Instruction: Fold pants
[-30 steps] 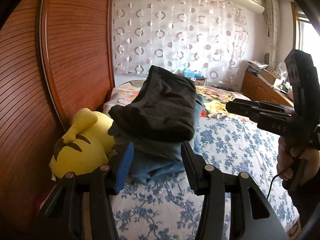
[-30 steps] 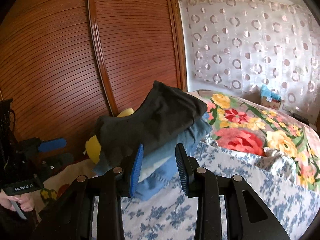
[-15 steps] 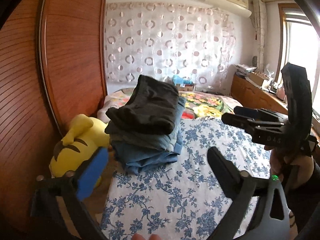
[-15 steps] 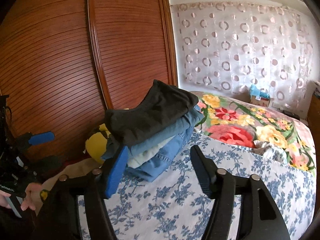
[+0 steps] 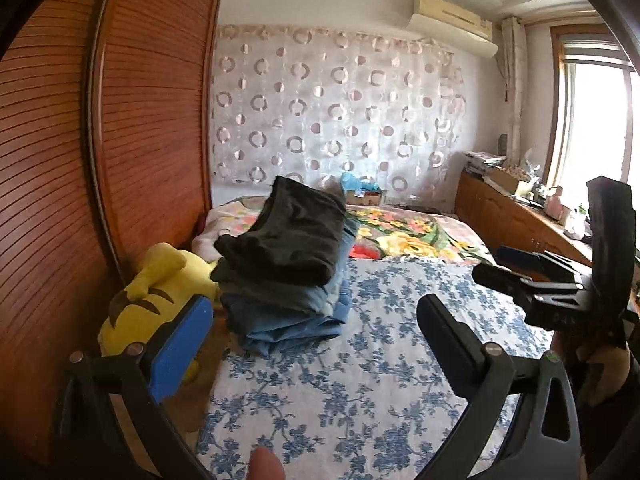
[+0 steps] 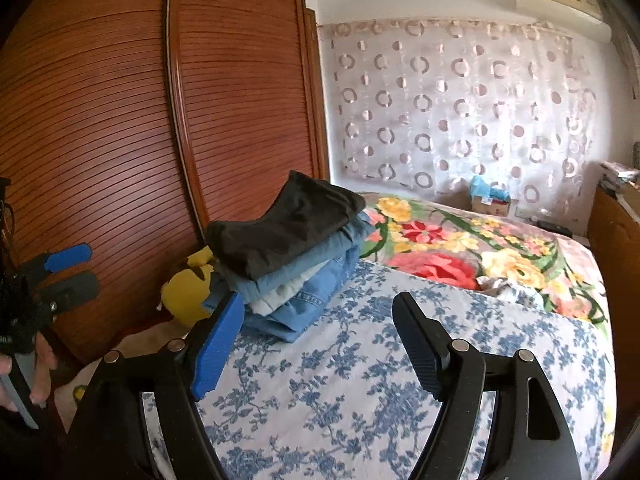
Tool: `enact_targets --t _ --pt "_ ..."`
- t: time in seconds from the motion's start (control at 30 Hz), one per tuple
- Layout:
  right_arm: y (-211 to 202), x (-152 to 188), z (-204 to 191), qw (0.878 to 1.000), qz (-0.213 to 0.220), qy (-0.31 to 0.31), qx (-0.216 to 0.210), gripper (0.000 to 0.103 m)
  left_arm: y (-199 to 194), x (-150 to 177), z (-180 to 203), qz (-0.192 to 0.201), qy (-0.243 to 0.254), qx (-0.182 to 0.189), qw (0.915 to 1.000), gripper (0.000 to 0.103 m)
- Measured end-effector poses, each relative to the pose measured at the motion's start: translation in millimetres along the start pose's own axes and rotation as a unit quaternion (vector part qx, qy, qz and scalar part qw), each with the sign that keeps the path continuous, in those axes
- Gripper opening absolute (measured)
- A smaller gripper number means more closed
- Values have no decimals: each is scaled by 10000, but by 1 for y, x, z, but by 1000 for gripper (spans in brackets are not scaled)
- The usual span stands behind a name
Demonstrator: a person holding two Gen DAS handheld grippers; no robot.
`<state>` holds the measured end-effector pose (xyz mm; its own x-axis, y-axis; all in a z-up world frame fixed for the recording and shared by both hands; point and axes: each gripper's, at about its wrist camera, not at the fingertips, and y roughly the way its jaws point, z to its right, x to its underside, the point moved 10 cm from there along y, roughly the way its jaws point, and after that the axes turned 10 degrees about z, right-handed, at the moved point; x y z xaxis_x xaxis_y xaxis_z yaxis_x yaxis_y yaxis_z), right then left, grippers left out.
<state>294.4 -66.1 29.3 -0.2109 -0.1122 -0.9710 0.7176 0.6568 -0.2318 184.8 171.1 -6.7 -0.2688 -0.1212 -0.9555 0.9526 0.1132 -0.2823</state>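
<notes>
A stack of folded pants lies on the bed's left side, black pants on top and blue jeans underneath. The right wrist view shows the same black pants over denim layers. My left gripper stands wide open, short of the stack, with nothing between its fingers. My right gripper is back from the stack too, its jaws opening and empty. Each gripper also shows in the other's view: the right gripper at the right edge, the left gripper at the left edge.
A yellow plush toy lies between the stack and the wooden wardrobe doors. The blue-flowered sheet covers the near bed, a bright floral blanket the far part. A wooden cabinet runs along the right wall.
Both grippers opened and drew back from the stack. The folded stack stays on the bed and now looks smaller in both views.
</notes>
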Motion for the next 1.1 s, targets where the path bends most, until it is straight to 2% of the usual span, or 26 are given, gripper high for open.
enact_targets --t 0.47,0.7,1.1 --pt "-59 20 -5 9987 115 222 451 79 -10 17 41 -106 263 297 9992 102" --pt "-86 26 -6 9973 86 255 685 86 -17 23 63 -118 346 438 9984 102" --pt "-145 39 1 9886 250 515 1392 87 -26 52 112 -355 377 810 9954 102"
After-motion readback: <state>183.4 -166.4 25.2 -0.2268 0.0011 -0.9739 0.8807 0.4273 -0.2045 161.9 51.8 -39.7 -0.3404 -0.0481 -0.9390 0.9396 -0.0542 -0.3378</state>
